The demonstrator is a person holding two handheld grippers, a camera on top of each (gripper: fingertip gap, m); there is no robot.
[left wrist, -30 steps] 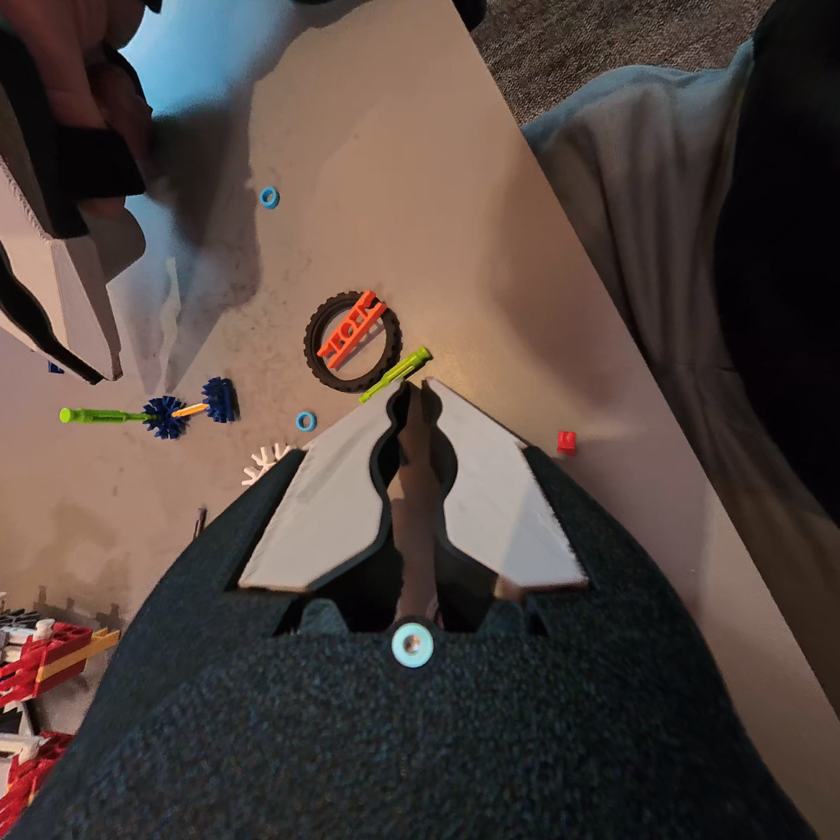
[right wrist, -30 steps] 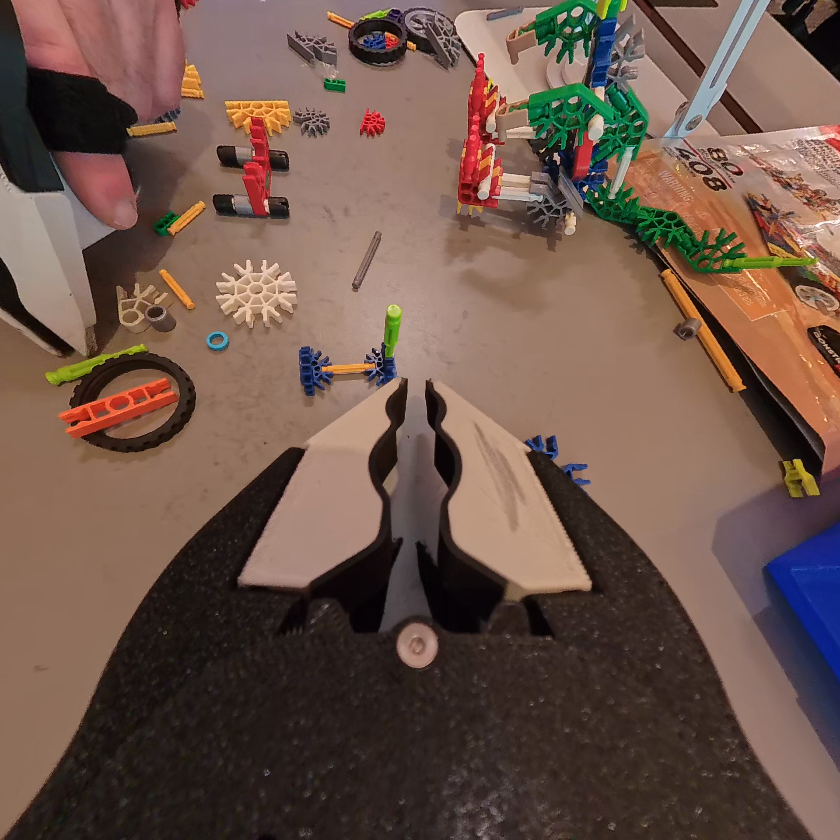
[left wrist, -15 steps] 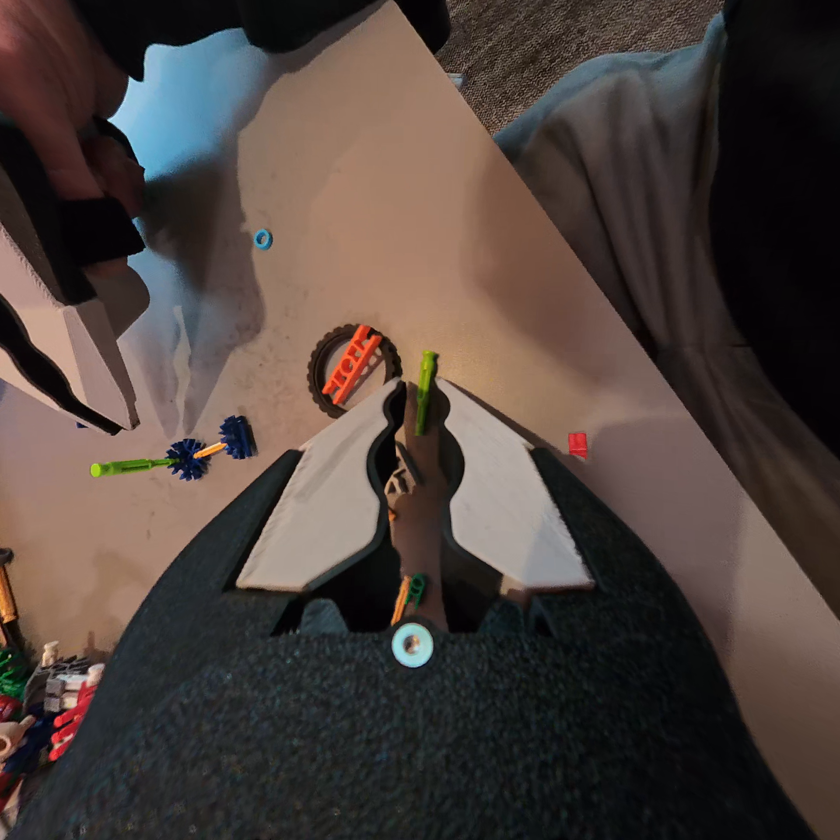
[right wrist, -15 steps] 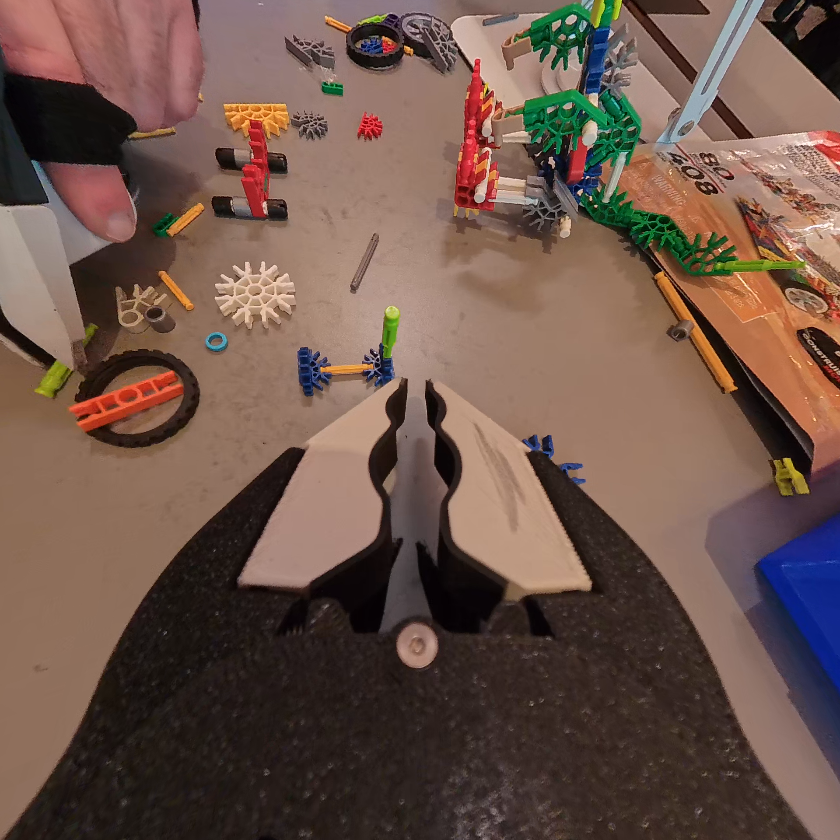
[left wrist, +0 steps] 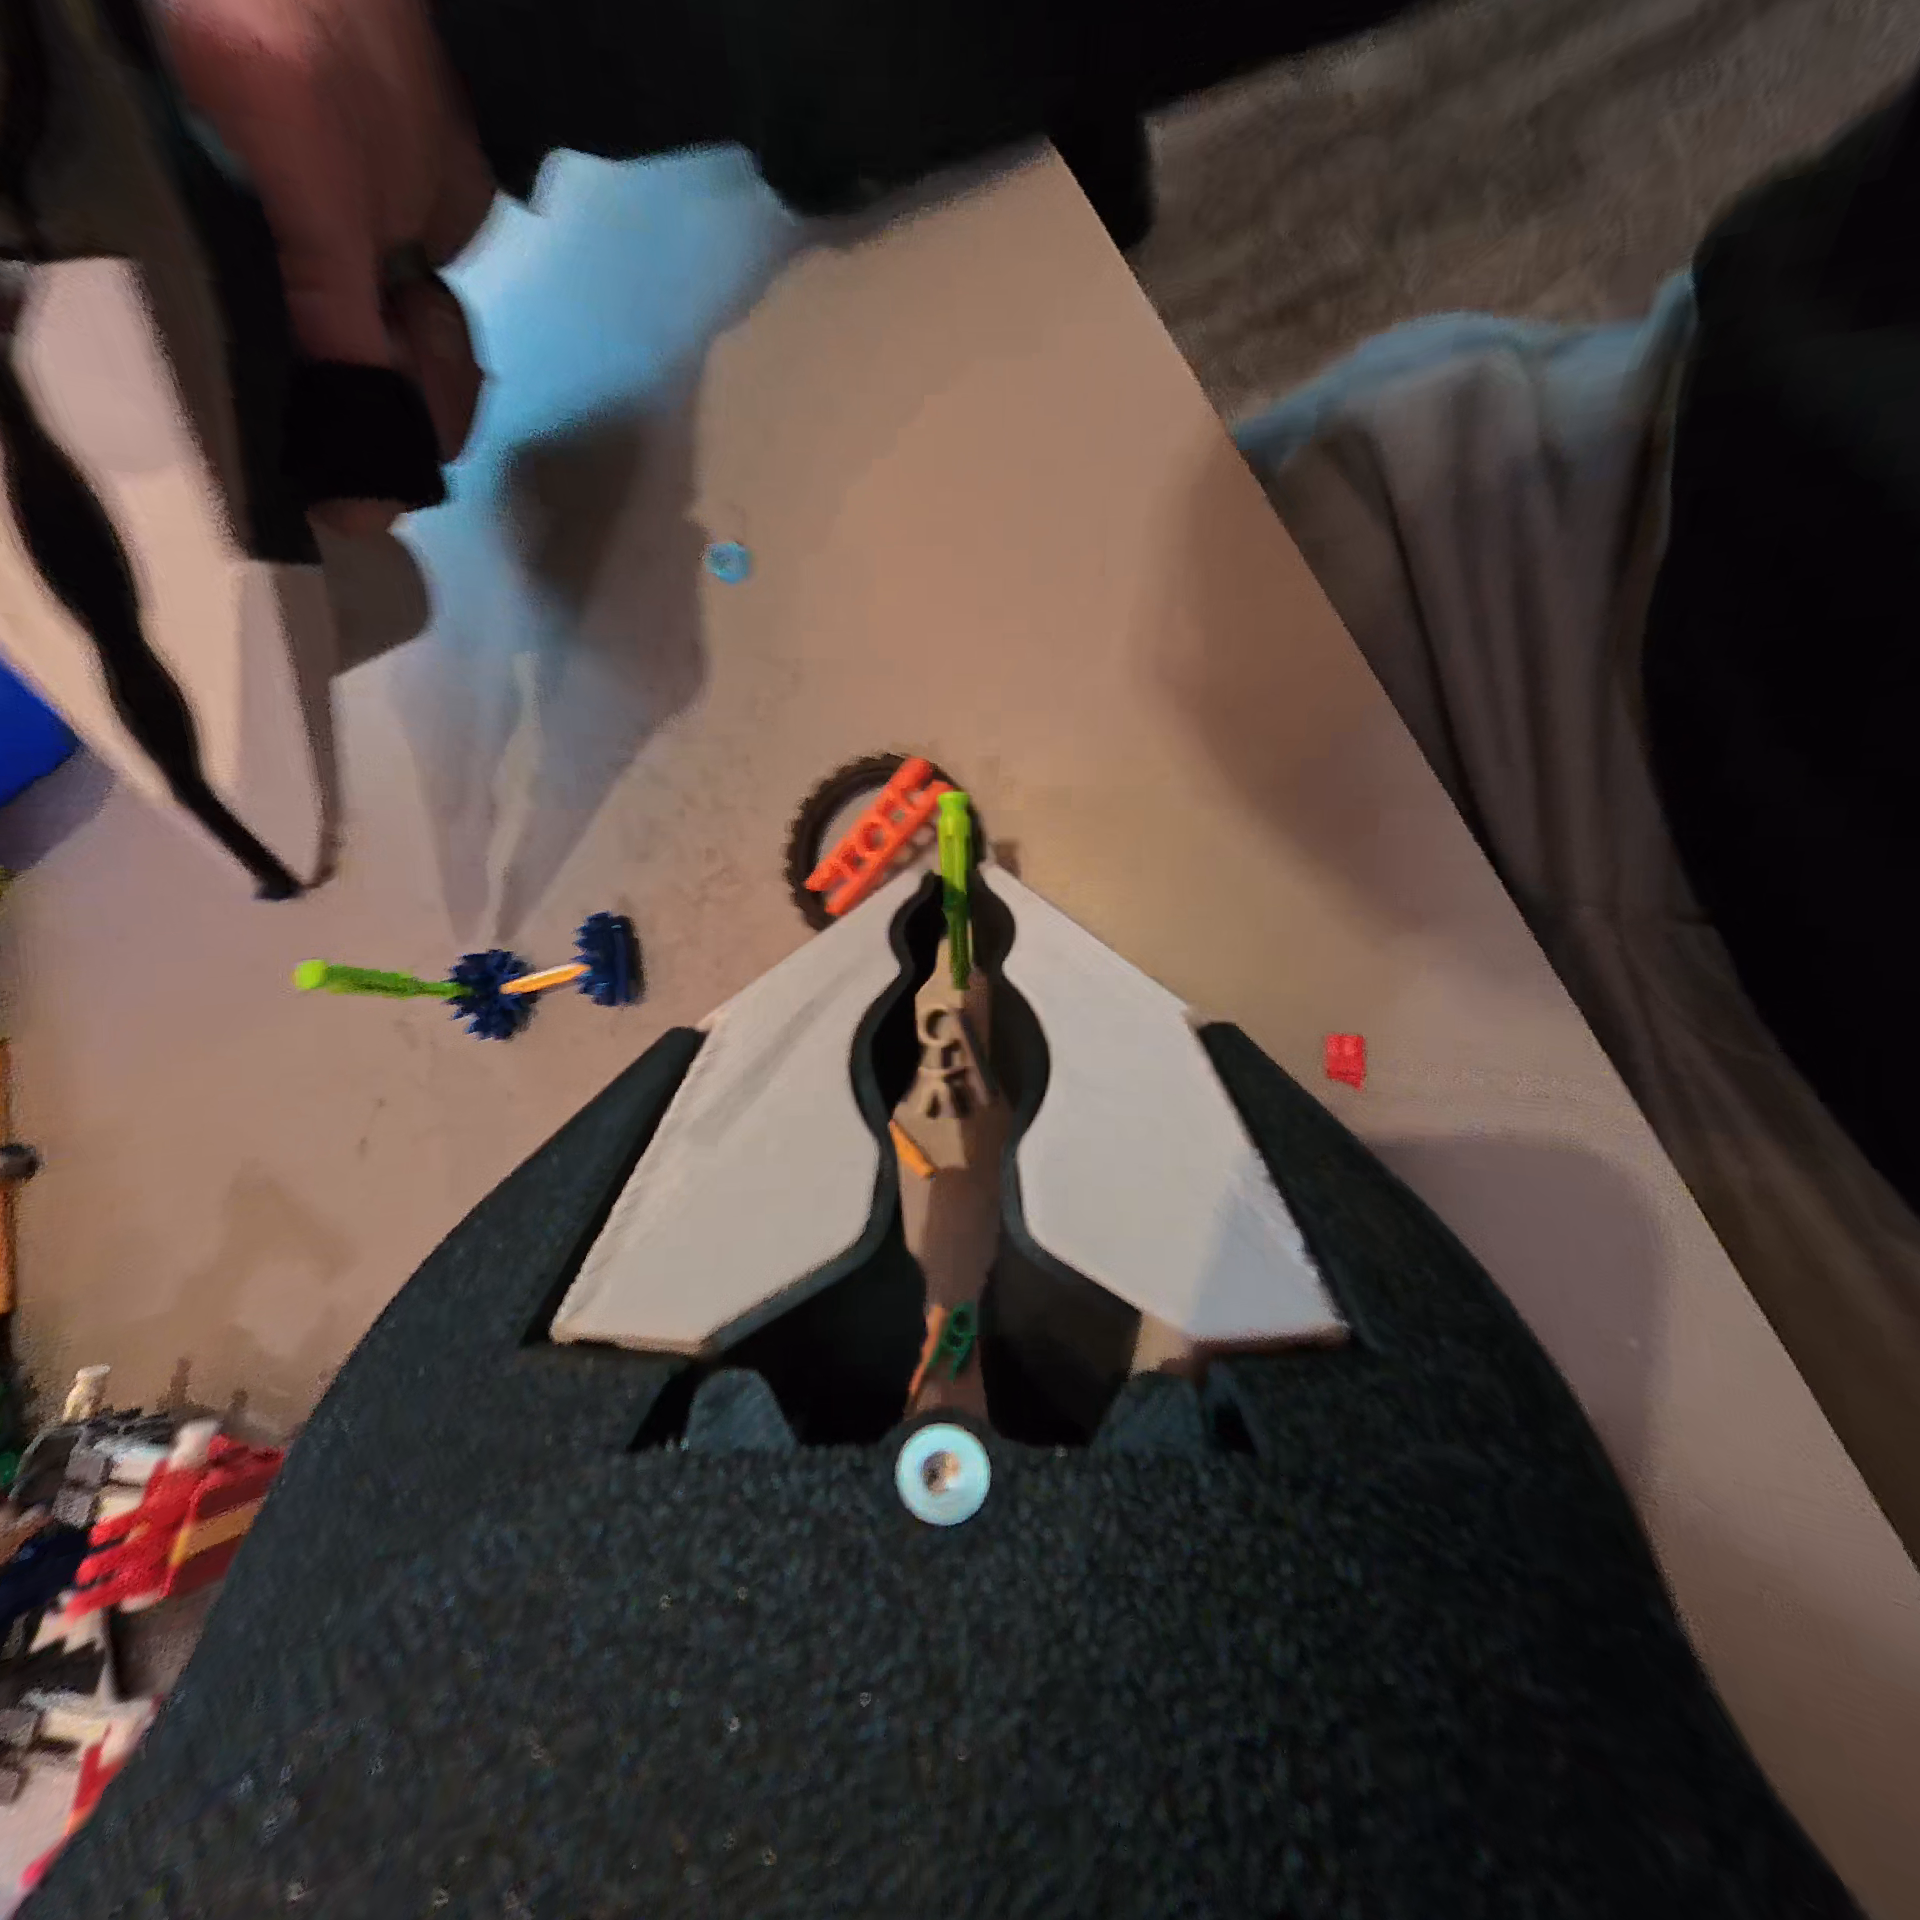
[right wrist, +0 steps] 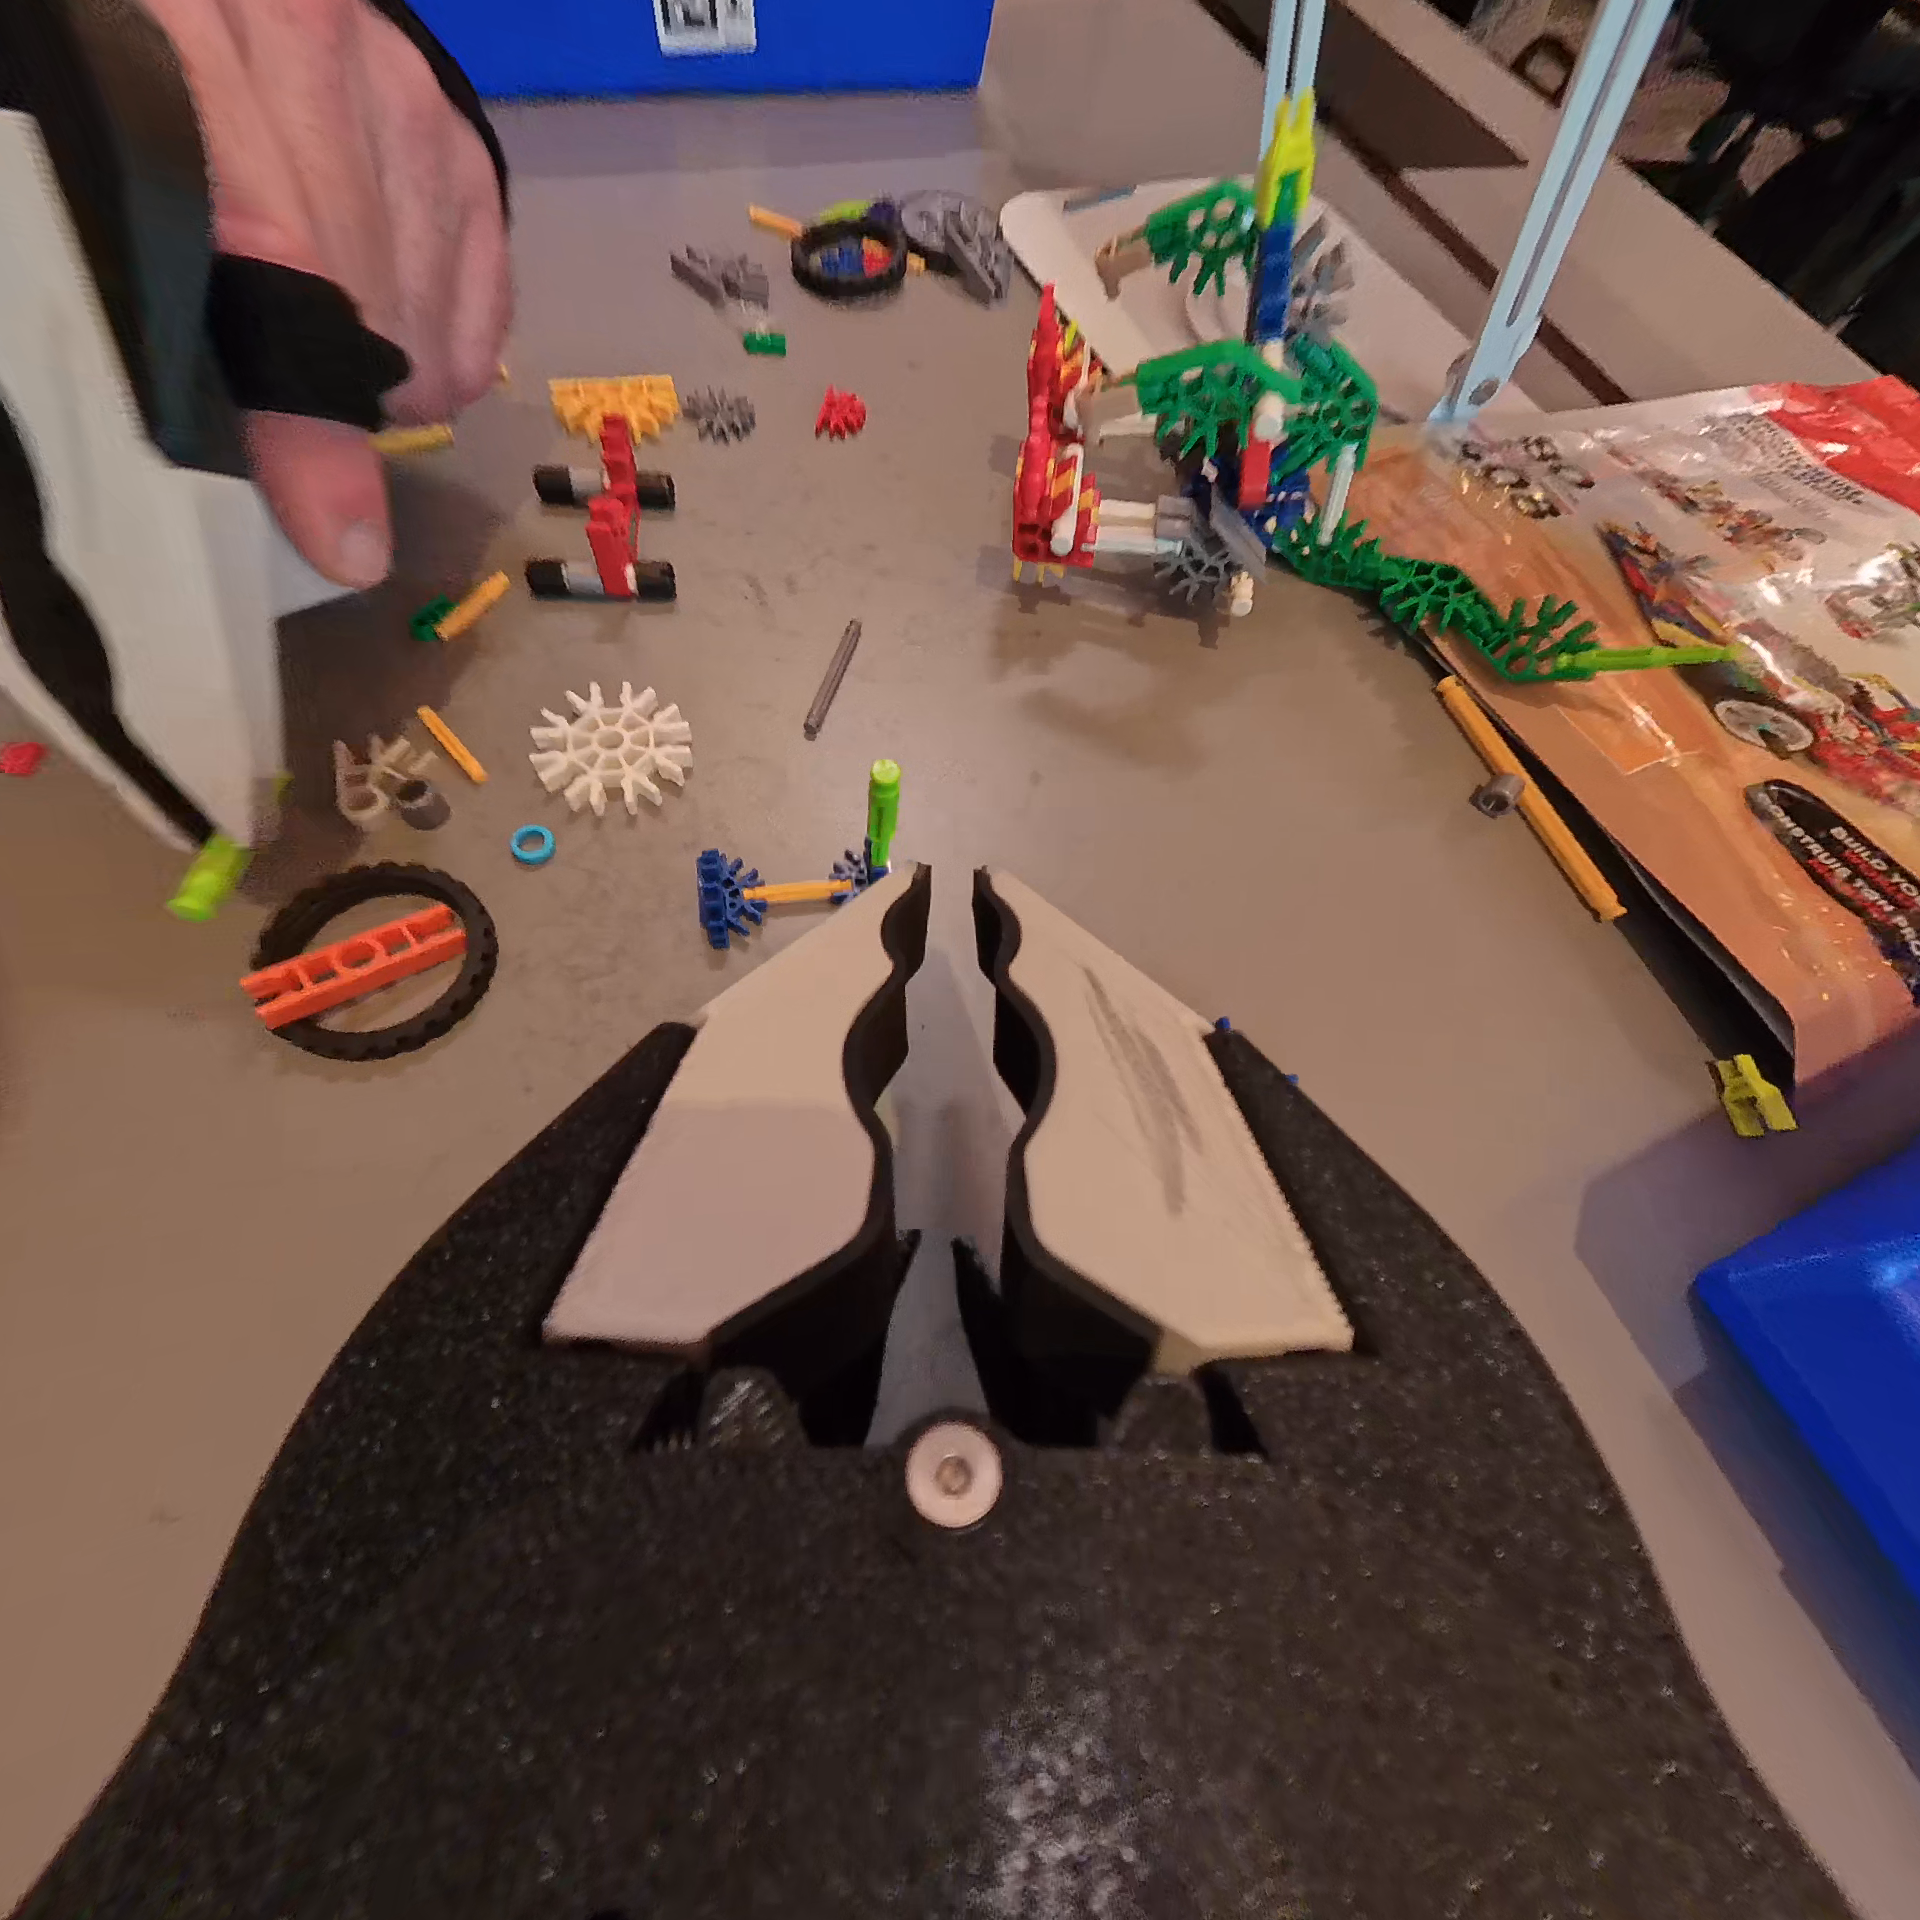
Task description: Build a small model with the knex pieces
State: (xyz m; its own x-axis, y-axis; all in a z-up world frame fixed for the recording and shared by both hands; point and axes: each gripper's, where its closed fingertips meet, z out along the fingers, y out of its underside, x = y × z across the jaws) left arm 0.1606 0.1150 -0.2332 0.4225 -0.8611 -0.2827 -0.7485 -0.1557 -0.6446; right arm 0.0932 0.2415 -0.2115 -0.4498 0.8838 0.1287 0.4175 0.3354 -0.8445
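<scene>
My left gripper (left wrist: 954,894) is shut on a lime green rod (left wrist: 954,862), whose end sticks out past the fingertips. It hovers right beside a black tyre (left wrist: 802,842) with an orange ladder piece (left wrist: 873,842) lying across it. The right wrist view shows the same gripper (right wrist: 223,831), rod (right wrist: 208,878) and tyre (right wrist: 473,977) at the left. My right gripper (right wrist: 951,883) is shut to a narrow slit with nothing in it. It is just above the table, next to a blue connector assembly (right wrist: 790,888) with a green rod. It also shows in the left wrist view (left wrist: 281,878).
A white snowflake connector (right wrist: 611,746), a blue ring (right wrist: 531,844) and several loose pieces lie on the grey table (right wrist: 1195,935). A green and red model (right wrist: 1195,468) stands at the back. A printed bag (right wrist: 1714,644) and a blue bin (right wrist: 1829,1351) are on the right. The table edge (left wrist: 1455,831) is close by. My right fingertips sit around 15 centimetres from my left ones. My left gripper's tips are some 8 centimetres from the white snowflake connector (right wrist: 611,746).
My left gripper has moved onto the green rod that lay beside the tyre and has closed on it. My right gripper has stayed near the blue assembly, and its view has tilted slightly.
</scene>
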